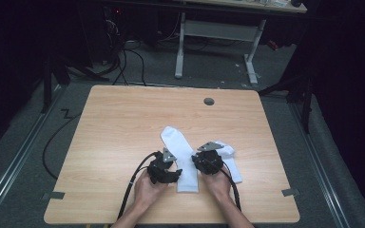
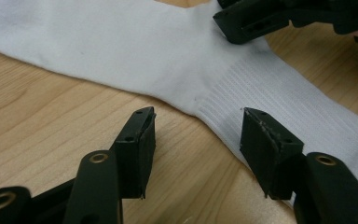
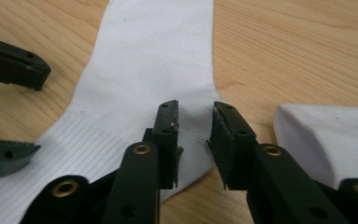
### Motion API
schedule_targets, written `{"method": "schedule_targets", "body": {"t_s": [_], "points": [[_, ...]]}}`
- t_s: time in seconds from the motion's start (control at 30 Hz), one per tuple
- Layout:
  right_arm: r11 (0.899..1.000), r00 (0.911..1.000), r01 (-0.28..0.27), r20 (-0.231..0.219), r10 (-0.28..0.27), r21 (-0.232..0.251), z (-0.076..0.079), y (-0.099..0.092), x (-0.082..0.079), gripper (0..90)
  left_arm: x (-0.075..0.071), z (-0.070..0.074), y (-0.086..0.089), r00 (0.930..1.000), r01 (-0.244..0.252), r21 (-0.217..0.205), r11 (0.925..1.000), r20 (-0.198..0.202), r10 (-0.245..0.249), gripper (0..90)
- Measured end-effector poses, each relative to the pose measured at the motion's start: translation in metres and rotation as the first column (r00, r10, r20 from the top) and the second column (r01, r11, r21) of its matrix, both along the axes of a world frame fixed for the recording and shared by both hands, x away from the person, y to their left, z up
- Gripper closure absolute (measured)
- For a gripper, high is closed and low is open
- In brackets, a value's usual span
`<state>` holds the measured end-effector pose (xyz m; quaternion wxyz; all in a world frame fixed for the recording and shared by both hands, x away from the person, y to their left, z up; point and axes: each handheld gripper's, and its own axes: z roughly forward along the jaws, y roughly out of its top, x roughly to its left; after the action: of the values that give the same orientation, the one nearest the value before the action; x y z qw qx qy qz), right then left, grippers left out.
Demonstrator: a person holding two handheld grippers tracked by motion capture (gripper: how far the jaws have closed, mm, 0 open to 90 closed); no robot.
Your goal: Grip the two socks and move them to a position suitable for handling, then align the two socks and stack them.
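Note:
A long white sock (image 1: 178,142) lies flat on the wooden table (image 1: 123,123), its ribbed cuff toward the person. My left gripper (image 1: 175,174) sits at the sock's left edge and is open: one jaw stands over bare wood, the other over the ribbed cuff (image 2: 270,93), nothing pinched. Across the sock, my right gripper (image 1: 200,164) hovers at the right edge. Its jaws (image 3: 196,109) stand a little apart over the slightly puckered fabric, with the pads not pressing on it. A second white sock (image 3: 326,135) lies just to the right.
The second sock (image 1: 230,159) lies partly under the right hand. A round cable port (image 1: 209,101) sits near the table's far edge. Cables trail from both grippers off the near edge. A desk frame (image 1: 218,38) stands on the floor beyond the table.

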<state>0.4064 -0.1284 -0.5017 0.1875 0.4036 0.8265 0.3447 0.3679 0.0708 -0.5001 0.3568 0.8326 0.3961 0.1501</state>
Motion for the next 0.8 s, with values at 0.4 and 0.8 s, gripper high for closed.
{"method": "schedule_targets", "body": {"t_s": [0.4,0.8], "points": [[0.995,0.9996,0.014,0.022,-0.016,0.095,0.005,-0.022,-0.011,62.5,0.003,-0.003,0.057,0.9802,-0.195,0.001,0.9809,0.036,0.195,42.1],[0.991,0.9972,0.037,0.059,-0.045,0.125,0.012,-0.039,-0.019,59.3,-0.002,-0.01,0.092,0.9581,-0.27,-0.013,0.9629,0.097,0.269,37.5]]}}
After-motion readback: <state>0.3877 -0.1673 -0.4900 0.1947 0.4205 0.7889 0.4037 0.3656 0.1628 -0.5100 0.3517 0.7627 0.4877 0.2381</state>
